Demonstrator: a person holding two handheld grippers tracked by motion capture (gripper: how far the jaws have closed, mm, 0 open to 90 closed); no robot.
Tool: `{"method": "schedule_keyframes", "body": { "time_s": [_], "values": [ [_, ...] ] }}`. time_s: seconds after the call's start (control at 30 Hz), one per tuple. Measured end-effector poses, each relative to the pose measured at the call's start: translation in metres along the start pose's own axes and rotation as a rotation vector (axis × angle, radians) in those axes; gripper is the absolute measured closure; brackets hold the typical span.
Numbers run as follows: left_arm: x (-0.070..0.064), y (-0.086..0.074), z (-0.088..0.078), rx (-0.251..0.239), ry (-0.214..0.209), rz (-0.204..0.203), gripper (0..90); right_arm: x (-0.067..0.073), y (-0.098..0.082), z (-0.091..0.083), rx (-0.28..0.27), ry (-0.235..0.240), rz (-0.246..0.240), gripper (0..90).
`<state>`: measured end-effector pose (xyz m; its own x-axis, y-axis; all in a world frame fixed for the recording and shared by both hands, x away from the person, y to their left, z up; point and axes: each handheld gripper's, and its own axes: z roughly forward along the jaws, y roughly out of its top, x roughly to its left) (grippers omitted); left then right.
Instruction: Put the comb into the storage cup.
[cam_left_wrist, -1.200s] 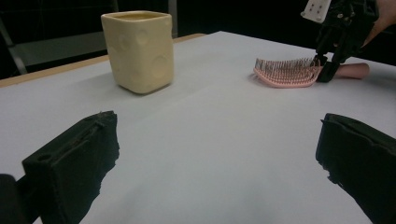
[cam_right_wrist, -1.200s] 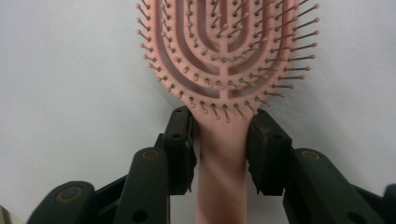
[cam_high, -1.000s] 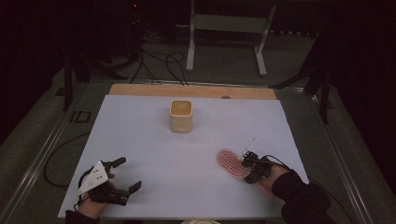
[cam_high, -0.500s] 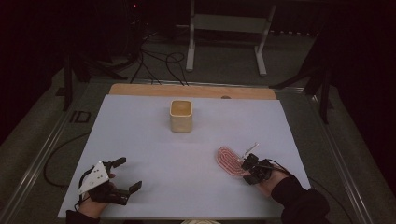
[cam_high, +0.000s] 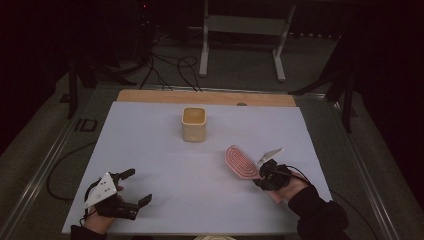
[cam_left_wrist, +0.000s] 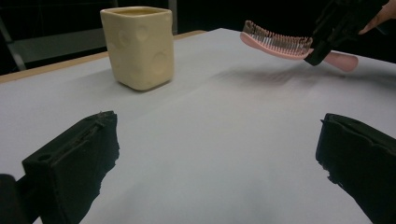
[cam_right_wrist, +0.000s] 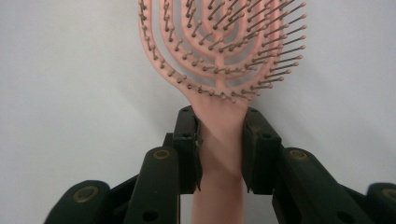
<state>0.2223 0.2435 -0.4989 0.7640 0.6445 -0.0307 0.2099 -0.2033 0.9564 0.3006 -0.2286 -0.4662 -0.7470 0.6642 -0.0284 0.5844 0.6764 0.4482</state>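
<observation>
here, right claw (cam_right_wrist: 220, 140) tight on unmarked pink hairbrush (cam_right_wrist: 219, 56); left claw (cam_left_wrist: 215, 158) wide, empty.

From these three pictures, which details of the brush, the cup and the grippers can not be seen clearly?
- Hairbrush: right gripper view, head tip cut by the top edge; the handle end runs off the bottom edge.
- Cup: high view, inside too dark and small; in the left gripper view the rim hides it.
- Left gripper: left gripper view, jaws cut by the edges.

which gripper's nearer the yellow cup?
Right. The right gripper, shut on the pink hairbrush, sits just right of and below the yellow cup; the left gripper rests open at the near-left corner.
</observation>
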Motion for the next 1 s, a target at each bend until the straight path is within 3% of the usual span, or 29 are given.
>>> {"method": "schedule_keyframes", "body": {
  "time_s": [0.4, 0.53, 0.6, 0.63, 0.7, 0.83, 1.0],
  "values": [
    [0.0, 0.0, 0.0, 0.003, 0.0, -0.001, 0.1, 0.007, 0.01, -0.004, -0.152, 0.047, -0.028, 70.6],
    [0.0, 0.0, 0.0, 0.003, 0.001, -0.002, 0.1, 0.01, 0.013, -0.006, -0.24, 0.055, -0.043, 70.6],
    [0.0, 0.0, 0.001, 0.004, 0.0, -0.001, 0.1, 0.011, 0.014, -0.007, -0.259, 0.055, -0.049, 70.6],
    [0.0, 0.0, 0.001, 0.004, 0.0, -0.001, 0.1, 0.012, 0.015, -0.009, -0.31, 0.069, -0.05, 70.6],
    [0.0, 0.0, 0.001, 0.004, 0.0, -0.001, 0.1, 0.013, 0.015, -0.011, -0.351, 0.073, -0.055, 70.6],
    [0.0, 0.0, 0.001, 0.004, 0.0, -0.005, 0.1, 0.013, 0.015, -0.014, -0.404, 0.111, -0.049, 70.7],
    [0.0, 0.0, 0.001, 0.005, -0.001, -0.008, 0.1, 0.013, 0.012, -0.016, -0.467, 0.127, -0.042, 70.7]
  ]
}}
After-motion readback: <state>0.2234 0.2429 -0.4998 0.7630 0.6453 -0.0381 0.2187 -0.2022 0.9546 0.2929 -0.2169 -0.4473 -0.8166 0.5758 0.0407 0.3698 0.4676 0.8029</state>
